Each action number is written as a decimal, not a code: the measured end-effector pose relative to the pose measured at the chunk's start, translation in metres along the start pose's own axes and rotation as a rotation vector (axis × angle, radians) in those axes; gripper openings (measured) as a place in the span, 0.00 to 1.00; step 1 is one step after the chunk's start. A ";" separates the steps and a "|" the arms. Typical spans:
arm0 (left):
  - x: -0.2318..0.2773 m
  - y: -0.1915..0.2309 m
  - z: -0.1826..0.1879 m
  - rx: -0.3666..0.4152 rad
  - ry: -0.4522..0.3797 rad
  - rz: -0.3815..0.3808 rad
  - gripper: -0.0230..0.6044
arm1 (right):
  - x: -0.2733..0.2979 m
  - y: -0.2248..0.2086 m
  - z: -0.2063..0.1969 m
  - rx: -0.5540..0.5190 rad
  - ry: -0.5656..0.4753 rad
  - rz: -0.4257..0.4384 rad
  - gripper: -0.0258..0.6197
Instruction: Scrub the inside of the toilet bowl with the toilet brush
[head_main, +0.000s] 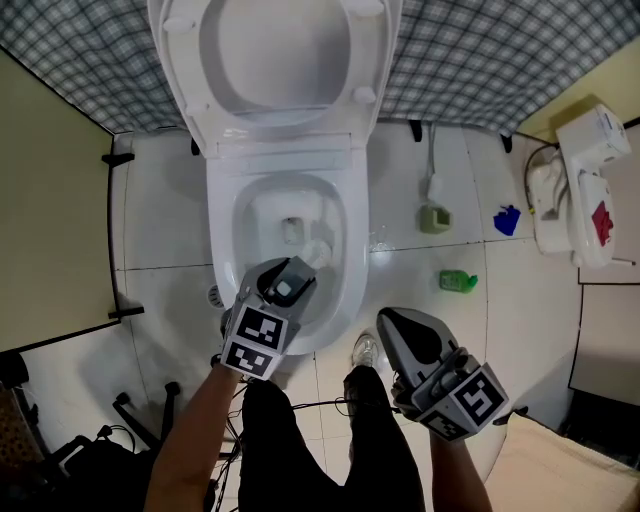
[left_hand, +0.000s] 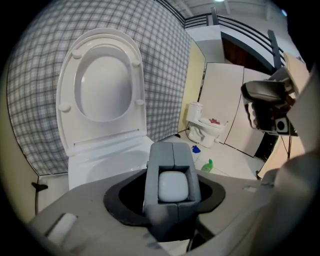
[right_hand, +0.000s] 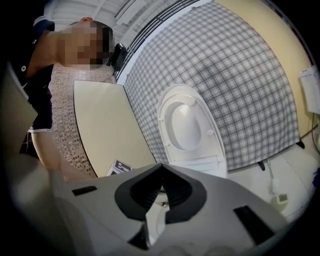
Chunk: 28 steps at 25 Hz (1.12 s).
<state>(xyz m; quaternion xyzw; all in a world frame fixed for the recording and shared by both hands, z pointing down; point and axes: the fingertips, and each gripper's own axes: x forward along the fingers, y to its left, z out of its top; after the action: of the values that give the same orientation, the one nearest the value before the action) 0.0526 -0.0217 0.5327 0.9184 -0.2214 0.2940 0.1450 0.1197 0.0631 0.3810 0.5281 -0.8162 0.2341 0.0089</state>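
The white toilet has its lid and seat (head_main: 285, 50) raised, and its bowl (head_main: 250, 215) lies open below me. My left gripper (head_main: 283, 287) hangs over the bowl's front rim, shut on the grey handle of the toilet brush (left_hand: 173, 186), whose white end shows between the jaws. The white brush head (head_main: 318, 253) is inside the bowl, near the drain hole. My right gripper (head_main: 388, 322) stays to the right of the bowl's front, above the floor, with its jaws together and nothing in them. In the right gripper view it (right_hand: 160, 169) points at the raised lid (right_hand: 187, 125).
A green bottle (head_main: 457, 281), a blue object (head_main: 507, 220) and a small grey-green item (head_main: 434, 217) lie on the white tiles to the right. A small white fixture (head_main: 580, 190) stands far right. A yellow partition (head_main: 50, 200) stands at the left. My shoe (head_main: 366, 350) and cables are near the toilet's base.
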 end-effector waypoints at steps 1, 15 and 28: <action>-0.005 -0.004 -0.004 0.003 0.009 -0.015 0.38 | 0.001 0.001 0.000 -0.003 0.000 0.004 0.04; -0.056 -0.045 -0.025 0.033 0.091 -0.159 0.38 | 0.012 0.029 0.008 -0.031 -0.004 0.043 0.04; 0.009 0.011 -0.023 -0.009 0.047 0.092 0.38 | 0.012 0.004 0.003 -0.010 0.004 0.009 0.04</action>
<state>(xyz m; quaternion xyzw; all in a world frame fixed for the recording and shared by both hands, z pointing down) 0.0430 -0.0250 0.5578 0.8994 -0.2614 0.3209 0.1406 0.1115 0.0526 0.3799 0.5237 -0.8199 0.2310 0.0123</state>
